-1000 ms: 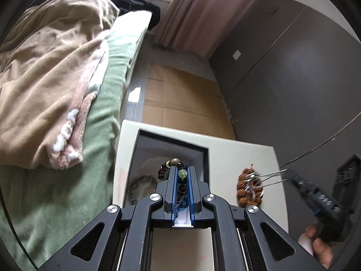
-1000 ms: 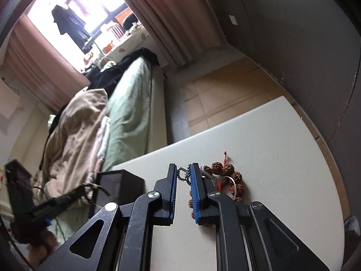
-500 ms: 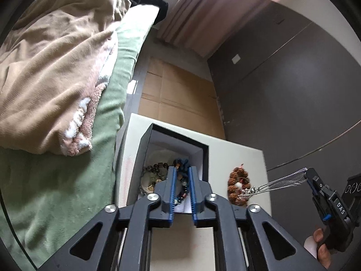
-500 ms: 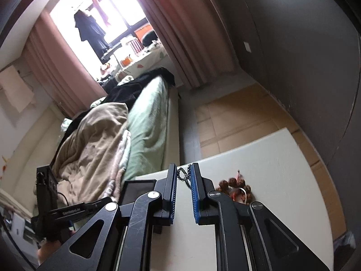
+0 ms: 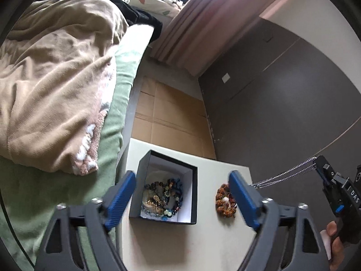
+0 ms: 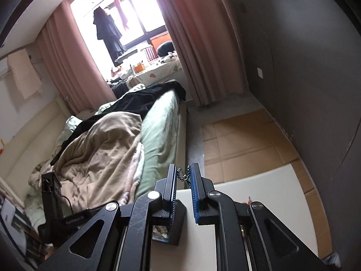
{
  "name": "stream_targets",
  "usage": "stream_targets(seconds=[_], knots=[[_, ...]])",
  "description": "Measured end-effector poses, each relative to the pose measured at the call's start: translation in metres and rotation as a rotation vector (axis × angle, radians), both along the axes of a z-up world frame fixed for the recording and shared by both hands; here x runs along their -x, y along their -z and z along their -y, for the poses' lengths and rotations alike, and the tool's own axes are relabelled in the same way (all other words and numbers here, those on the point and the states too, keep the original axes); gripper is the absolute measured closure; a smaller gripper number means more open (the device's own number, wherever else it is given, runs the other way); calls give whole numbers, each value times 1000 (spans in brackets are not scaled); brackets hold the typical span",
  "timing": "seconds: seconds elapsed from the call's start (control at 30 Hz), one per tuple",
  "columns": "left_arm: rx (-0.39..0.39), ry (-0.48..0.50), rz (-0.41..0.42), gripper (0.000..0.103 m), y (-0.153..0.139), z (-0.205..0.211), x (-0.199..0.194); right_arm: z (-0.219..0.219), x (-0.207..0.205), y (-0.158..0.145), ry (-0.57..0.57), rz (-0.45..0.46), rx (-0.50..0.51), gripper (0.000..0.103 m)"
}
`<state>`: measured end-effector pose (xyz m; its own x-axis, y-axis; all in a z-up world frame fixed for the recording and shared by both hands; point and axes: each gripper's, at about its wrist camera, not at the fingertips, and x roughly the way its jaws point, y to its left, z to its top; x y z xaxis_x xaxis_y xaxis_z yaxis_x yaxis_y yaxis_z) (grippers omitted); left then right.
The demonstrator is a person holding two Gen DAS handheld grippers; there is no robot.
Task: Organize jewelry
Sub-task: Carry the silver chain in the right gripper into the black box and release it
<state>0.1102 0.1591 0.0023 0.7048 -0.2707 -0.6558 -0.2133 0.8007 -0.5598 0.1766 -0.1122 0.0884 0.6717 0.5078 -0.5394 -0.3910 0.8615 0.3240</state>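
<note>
A black box (image 5: pixel 137 194) with a white lining stands on the cream table (image 5: pixel 180 244) and holds several beaded bracelets (image 5: pixel 163 197). My left gripper (image 5: pixel 182 194) is open and empty, raised above the box. A brown seed-bead bracelet (image 5: pixel 222 201) lies on the table right of the box. My right gripper (image 6: pixel 183 178) is shut on a silver ball chain (image 6: pixel 183 176); in the left wrist view the chain (image 5: pixel 284 176) hangs from it toward the brown bracelet. The box also shows low in the right wrist view (image 6: pixel 178 225).
A bed with a green sheet (image 5: pixel 29 194) and a beige blanket (image 5: pixel 56 85) runs along the table's left side. Cardboard (image 5: pixel 167 117) covers the floor beyond the table. A dark grey wall (image 5: pixel 282 103) stands on the right.
My left gripper has opened, let the beaded bracelet fall into the box, and lifted. My right gripper has risen with the chain, drawing it up off the brown bracelet.
</note>
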Motion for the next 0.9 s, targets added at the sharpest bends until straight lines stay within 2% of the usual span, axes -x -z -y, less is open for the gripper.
stream_targets(seconds=[0.2, 0.43, 0.63, 0.9], knots=[[9, -33, 21, 15, -7, -15, 9, -33, -1, -13, -49, 21, 20, 90], [20, -64, 25, 15, -7, -32, 13, -72, -4, -8, -108, 12, 27, 90], [21, -96, 7, 15, -2, -47, 14, -101, -14, 17, -153, -29, 27, 90], [32, -138, -23, 15, 10, -59, 12, -121, -35, 77, -178, -127, 12, 89]])
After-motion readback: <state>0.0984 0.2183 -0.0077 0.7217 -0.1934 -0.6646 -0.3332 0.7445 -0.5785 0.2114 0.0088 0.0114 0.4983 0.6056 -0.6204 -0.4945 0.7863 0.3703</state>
